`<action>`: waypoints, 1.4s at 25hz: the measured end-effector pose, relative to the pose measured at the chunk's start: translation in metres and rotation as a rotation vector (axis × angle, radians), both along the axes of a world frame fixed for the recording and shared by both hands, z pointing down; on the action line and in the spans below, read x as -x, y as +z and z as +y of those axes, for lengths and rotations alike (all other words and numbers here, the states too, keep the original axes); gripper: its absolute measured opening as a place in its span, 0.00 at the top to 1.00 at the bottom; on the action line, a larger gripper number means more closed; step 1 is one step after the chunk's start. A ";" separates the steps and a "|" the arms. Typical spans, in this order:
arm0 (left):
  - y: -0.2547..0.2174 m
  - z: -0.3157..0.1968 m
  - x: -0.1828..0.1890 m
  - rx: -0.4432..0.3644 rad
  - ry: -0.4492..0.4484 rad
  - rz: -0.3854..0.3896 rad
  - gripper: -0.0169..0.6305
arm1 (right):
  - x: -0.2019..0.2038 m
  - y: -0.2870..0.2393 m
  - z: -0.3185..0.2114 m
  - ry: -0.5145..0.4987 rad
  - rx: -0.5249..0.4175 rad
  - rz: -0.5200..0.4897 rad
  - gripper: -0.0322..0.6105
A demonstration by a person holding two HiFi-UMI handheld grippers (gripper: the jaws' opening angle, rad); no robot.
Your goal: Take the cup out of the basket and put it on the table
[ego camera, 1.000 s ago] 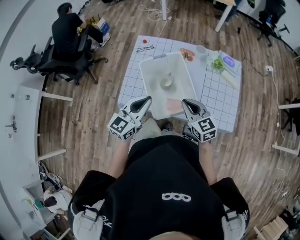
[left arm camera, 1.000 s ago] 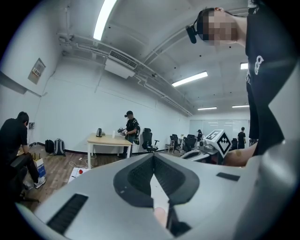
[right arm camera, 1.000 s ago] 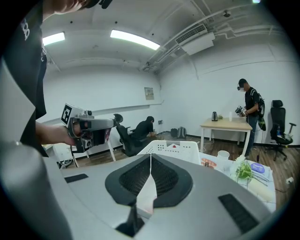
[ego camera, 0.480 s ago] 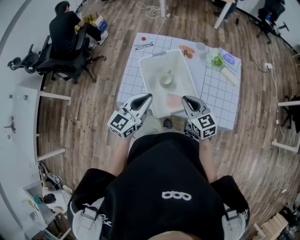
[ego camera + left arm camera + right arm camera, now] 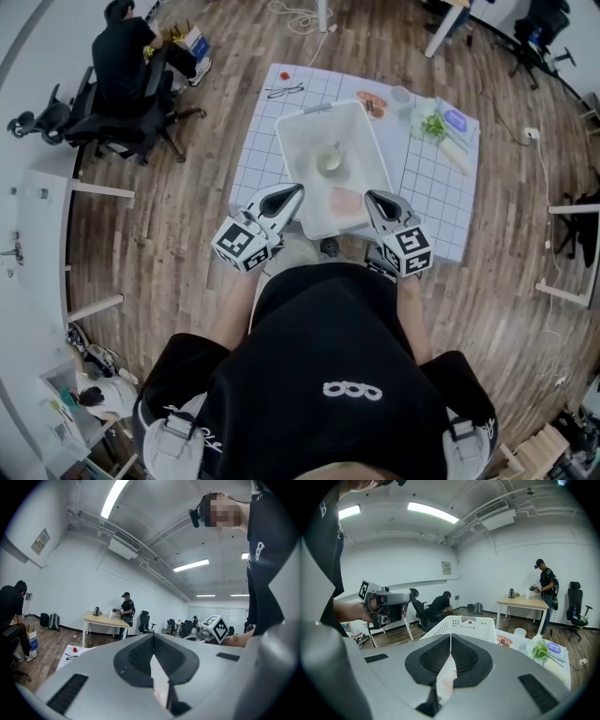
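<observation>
A white plastic basket (image 5: 305,141) sits on the grid-patterned table mat (image 5: 267,141). Inside it, near the middle, stands a pale cup (image 5: 331,161), and a pink item (image 5: 347,202) lies at the near end. My left gripper (image 5: 296,190) hovers at the basket's near left corner, jaws shut and empty. My right gripper (image 5: 368,197) hovers at the near right corner, also shut with nothing in it. In the right gripper view the basket (image 5: 464,625) shows just beyond the closed jaw tips (image 5: 450,637). The left gripper view looks over its closed tips (image 5: 153,637) at the room.
Right of the basket lie a plate with red food (image 5: 373,106), a small white cup (image 5: 401,96), leafy greens (image 5: 433,127) and a blue-labelled pack (image 5: 457,122). Glasses (image 5: 289,92) lie at the far left corner. A person sits on an office chair (image 5: 131,66) at the far left.
Both grippers stay shut near the basket's near edge. The view has drifted a little; the left gripper has edged slightly left and up.
</observation>
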State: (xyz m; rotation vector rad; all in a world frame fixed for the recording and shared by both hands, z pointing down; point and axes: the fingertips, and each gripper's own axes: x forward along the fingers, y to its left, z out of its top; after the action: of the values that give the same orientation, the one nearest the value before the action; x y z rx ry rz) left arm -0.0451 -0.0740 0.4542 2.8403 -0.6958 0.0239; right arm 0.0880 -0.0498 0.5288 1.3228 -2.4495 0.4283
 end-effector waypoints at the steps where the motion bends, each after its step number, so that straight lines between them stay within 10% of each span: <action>1: 0.000 0.000 -0.001 0.000 0.003 0.000 0.96 | 0.001 0.001 -0.001 -0.001 0.002 0.000 0.91; 35: 0.015 -0.043 0.016 0.035 -0.062 0.000 0.96 | 0.053 0.077 -0.100 -0.214 0.163 0.182 0.91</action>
State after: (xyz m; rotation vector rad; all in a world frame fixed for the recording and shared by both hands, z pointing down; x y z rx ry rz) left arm -0.0612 -0.1168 0.4689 2.7837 -0.7753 0.0260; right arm 0.0351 -0.1494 0.6054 0.9776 -2.3184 0.4231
